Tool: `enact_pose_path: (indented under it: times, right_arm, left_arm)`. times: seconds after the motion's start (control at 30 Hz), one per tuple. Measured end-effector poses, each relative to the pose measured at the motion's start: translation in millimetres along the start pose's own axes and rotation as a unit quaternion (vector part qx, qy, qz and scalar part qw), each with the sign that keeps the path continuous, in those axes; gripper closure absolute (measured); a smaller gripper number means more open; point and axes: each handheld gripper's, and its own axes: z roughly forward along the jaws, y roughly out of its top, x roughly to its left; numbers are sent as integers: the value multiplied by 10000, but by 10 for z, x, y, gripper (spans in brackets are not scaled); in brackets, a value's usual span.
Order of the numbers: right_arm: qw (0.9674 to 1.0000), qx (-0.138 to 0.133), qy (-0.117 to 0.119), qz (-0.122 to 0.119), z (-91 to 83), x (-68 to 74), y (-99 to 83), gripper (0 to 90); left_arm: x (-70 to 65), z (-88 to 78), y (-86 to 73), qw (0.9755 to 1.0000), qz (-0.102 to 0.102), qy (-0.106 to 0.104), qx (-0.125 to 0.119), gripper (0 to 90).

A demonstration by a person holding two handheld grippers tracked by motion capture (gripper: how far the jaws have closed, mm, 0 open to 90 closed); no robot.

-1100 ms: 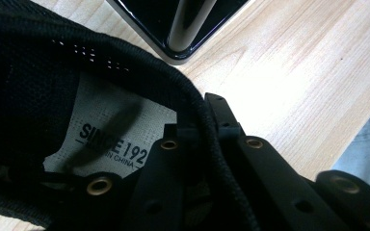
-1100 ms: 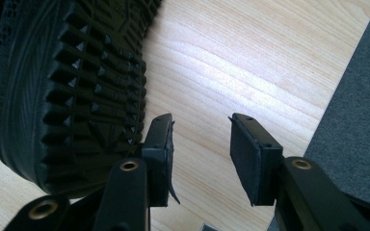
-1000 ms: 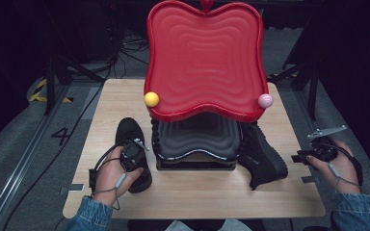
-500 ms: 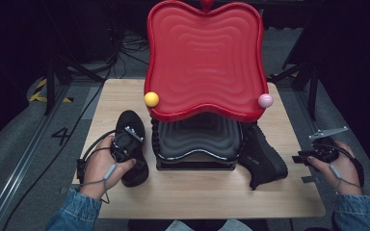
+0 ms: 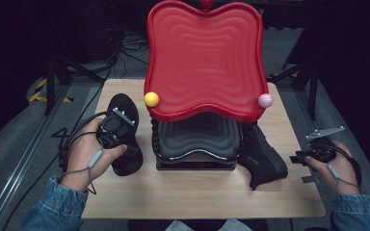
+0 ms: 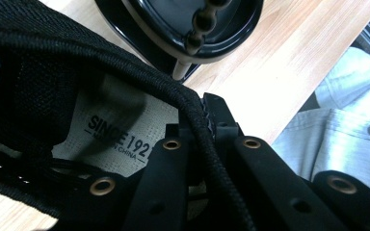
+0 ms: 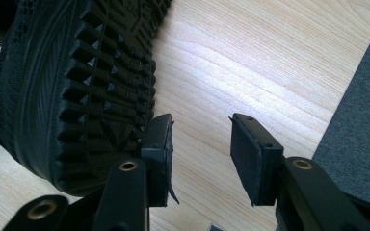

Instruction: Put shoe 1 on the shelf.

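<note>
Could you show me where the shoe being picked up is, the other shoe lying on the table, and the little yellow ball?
Held shoe (image 5: 125, 108): high view, on its toe end.
Other shoe (image 5: 262, 156): high view, on its upper.
Yellow ball (image 5: 151, 99): high view, at its middle.

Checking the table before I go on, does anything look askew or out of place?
Yes: the right shoe lies tipped on its side against the black rack, tread facing outward. The left shoe is gripped by its collar in the left gripper.
</note>
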Motion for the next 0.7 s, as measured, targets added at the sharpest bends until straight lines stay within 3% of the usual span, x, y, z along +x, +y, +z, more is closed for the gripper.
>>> enact_pose_path:
  times: [0.7]
  right_arm:
    - [9999, -7, 55, -99, 19, 44, 30, 602]
  left_arm:
    - [-243, -848, 263, 9985, 319, 381, -221, 877]
